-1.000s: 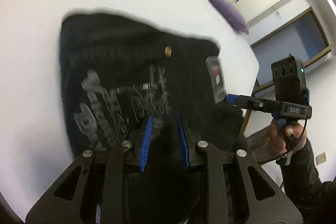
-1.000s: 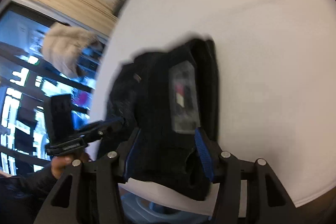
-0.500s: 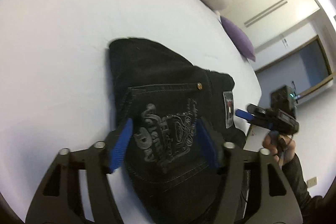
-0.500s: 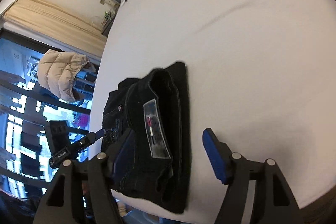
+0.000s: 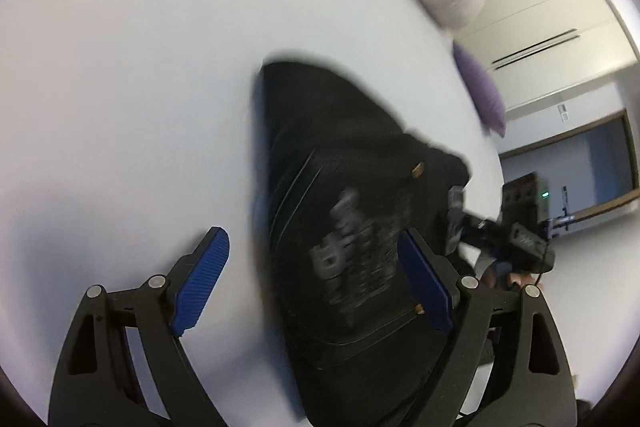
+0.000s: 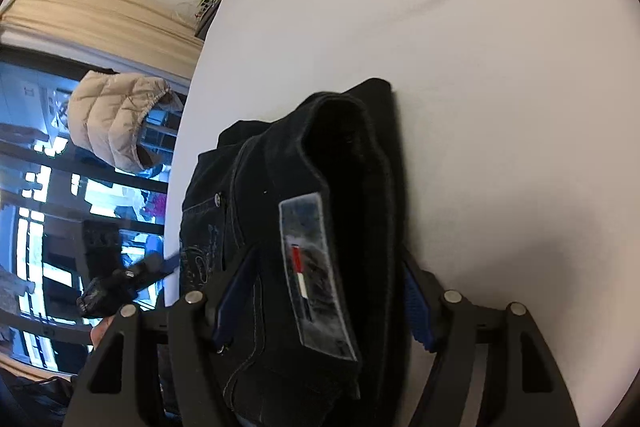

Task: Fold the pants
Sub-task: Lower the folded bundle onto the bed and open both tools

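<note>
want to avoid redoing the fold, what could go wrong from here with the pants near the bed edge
1. The folded black jeans sit at the white bed's near edge; a nudge could slide them off.
2. The right gripper, open, straddles the stack; closing or pulling back may drag the top layer.
3. The left gripper's right finger overlaps the fabric and may snag.

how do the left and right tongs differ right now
The left tongs stand wide open, one pad over bare sheet, the other over the black pants. The right tongs are narrower and straddle the folded pants' edge. Both have blue pads and black frames.
</note>
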Demonstrator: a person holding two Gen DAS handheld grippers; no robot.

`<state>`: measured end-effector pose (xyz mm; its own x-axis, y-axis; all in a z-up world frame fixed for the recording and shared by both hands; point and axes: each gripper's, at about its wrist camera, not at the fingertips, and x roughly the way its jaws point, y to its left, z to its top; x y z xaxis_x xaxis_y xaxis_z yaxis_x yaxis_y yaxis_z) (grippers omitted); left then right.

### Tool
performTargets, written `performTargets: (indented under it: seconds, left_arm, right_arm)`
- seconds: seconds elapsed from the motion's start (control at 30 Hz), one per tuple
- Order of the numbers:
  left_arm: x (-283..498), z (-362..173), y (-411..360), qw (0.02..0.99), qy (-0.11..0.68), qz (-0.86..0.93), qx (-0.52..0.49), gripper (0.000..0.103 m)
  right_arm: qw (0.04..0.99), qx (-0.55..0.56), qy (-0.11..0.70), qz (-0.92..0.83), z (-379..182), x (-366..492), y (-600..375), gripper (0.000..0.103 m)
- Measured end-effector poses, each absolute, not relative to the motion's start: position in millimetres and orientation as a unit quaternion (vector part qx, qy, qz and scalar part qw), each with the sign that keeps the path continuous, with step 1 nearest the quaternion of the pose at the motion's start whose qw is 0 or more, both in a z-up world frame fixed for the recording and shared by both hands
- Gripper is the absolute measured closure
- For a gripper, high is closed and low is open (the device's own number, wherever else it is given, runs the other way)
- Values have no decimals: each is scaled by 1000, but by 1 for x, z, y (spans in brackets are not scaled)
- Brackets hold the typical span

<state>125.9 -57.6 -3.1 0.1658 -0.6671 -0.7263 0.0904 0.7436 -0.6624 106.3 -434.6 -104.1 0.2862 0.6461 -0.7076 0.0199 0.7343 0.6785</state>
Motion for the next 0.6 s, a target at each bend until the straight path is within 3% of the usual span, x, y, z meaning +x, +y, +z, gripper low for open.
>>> performTargets:
  seconds: [0.1, 0.17, 0.23, 0.27, 0.33, 0.43, 0.6]
  left_arm:
    - [126, -9, -70, 715, 587, -290, -245, 18]
    - [130, -13, -90, 693, 600, -321, -239, 19]
    - [134, -16, -109, 687, 613, -334, -200, 24]
    - [135, -16, -116, 689, 616, -335, -185, 28]
    - [138, -16, -121, 691, 618, -329, -180, 49]
    - [139, -15, -118, 694, 609, -331, -195, 67]
    - [133, -10, -114, 704, 591, -331, -212, 81]
  right_arm:
    - [750, 276, 563, 209, -102, 107, -428, 37]
    - [756, 261, 566, 202, -100, 107, -426, 51]
    - [759, 256, 566, 195, -100, 106, -426, 58]
    - [761, 256, 564, 192, -100, 105, -426, 62]
    - [771, 242, 559, 184, -95, 102, -422, 67]
    - [788, 214, 549, 176, -85, 98, -413, 75]
    - [813, 164, 529, 177, -54, 94, -391, 81]
